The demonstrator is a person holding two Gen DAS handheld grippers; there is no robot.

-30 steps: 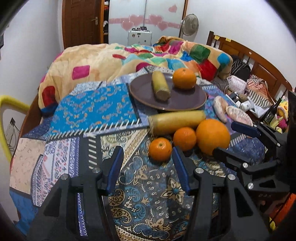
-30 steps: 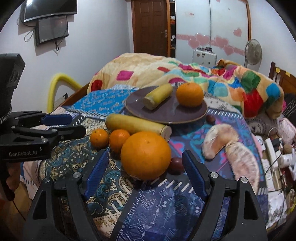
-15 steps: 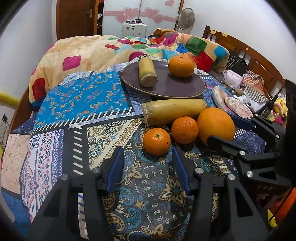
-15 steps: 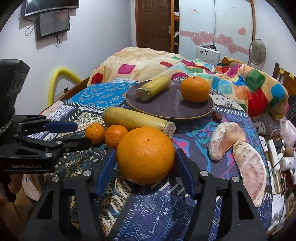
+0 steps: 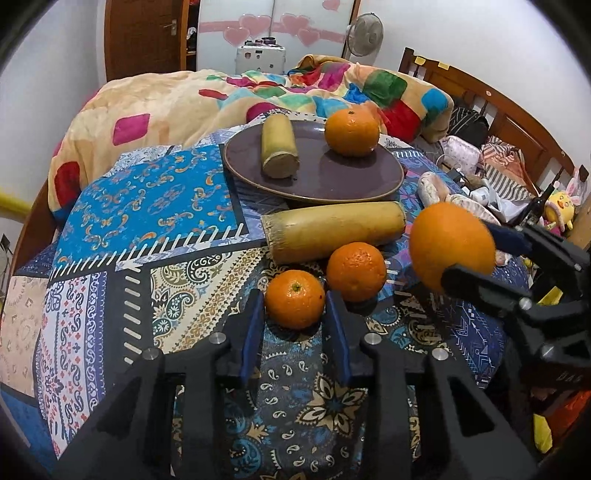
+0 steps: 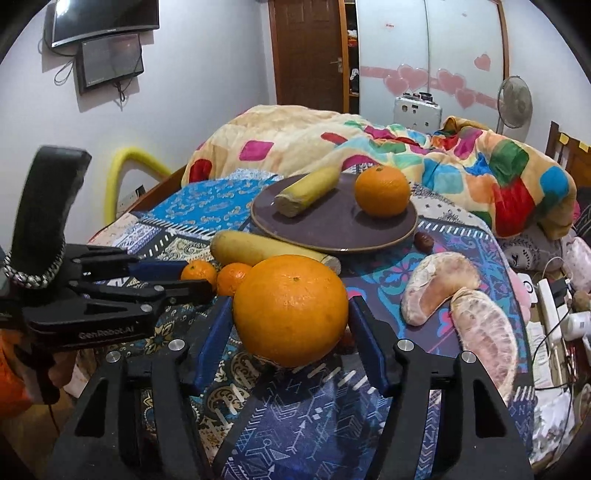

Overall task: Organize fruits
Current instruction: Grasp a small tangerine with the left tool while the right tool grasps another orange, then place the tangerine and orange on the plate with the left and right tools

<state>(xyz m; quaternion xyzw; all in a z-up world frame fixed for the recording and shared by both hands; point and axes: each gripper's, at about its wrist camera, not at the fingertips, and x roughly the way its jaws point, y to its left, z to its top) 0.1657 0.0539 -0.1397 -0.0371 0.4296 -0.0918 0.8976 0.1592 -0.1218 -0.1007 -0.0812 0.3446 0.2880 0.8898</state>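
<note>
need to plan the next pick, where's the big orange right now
The big orange sits between the fingers of the right gripper, in front of the long yellow stalk, with two small oranges to its left.

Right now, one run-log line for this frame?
left tongs: closing around small mandarin | right tongs: gripping big orange, lifted | plate: cane piece, orange

I've got a white-walled bedroom: brown wooden door (image 6: 308,51), heart-stickered wardrobe (image 6: 428,55), standing fan (image 6: 514,99), wall-mounted TV (image 6: 105,18), wooden headboard (image 5: 491,110) on my right.
</note>
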